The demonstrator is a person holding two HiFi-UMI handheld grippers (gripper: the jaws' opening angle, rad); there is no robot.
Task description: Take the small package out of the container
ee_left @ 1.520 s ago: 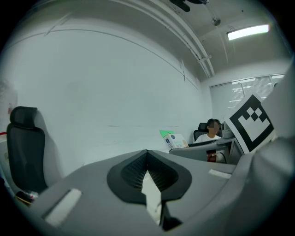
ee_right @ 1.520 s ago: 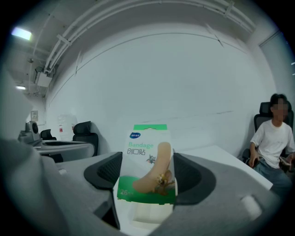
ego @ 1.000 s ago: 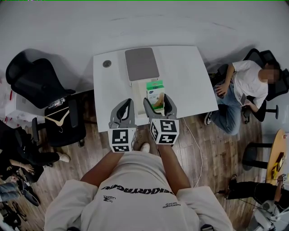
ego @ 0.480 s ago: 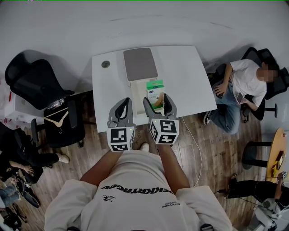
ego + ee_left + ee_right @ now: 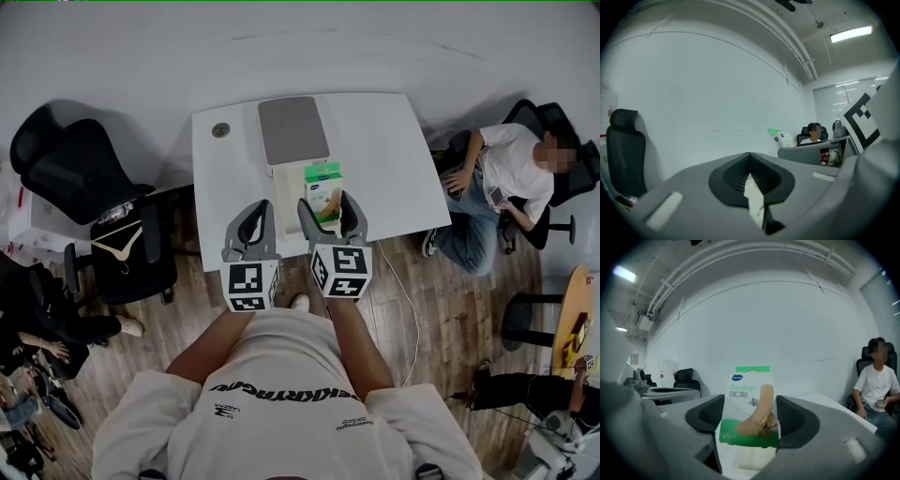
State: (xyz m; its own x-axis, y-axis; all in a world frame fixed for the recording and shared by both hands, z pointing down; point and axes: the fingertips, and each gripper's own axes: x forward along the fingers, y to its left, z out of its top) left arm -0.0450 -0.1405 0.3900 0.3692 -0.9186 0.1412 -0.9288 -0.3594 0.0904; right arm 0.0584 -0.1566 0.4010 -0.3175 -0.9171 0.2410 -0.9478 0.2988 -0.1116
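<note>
Right gripper [image 5: 328, 212] clamps the small package [image 5: 749, 404] upright by its side edges above the white container [image 5: 287, 192], apparently to lift it clear, while left gripper [image 5: 255, 223] idles closed and empty.

White table [image 5: 394, 159] against white wall [image 5: 300, 47]; wood floor [image 5: 450, 309]; black chairs [image 5: 75, 178]; strip light [image 5: 851, 33] overhead

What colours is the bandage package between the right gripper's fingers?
The small bandage package is white and green; right gripper view.
</note>
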